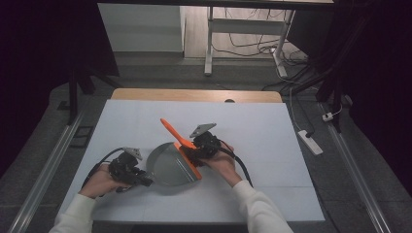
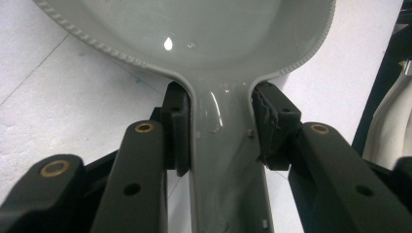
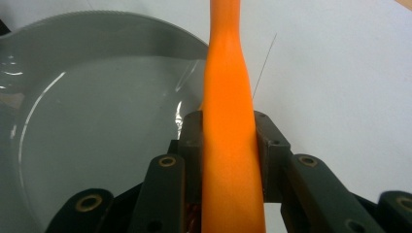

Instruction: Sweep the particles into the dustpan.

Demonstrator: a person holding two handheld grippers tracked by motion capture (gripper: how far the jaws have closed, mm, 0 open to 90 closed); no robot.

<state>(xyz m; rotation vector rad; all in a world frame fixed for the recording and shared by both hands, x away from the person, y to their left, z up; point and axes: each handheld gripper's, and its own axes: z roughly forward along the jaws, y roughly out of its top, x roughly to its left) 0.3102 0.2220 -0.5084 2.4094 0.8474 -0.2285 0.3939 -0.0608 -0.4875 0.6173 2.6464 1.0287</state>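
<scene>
Grey dustpan (image 1: 170,167) lies at centre of the white tabletop (image 1: 272,145). Left tool (image 2: 221,128) is clamped on its handle at 9 o'clock; right tool (image 3: 228,141) grips the orange brush (image 1: 180,141) at the pan's 3 o'clock edge. Judged step: seating the brush in the pan. Next move needs careful alignment.

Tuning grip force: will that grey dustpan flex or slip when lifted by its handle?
The grey dustpan looks like moulded plastic, so probably light and fairly stiff. Its glossy handle may slip between the left gripper pads. Held at one end, the wide pan could sag.
</scene>
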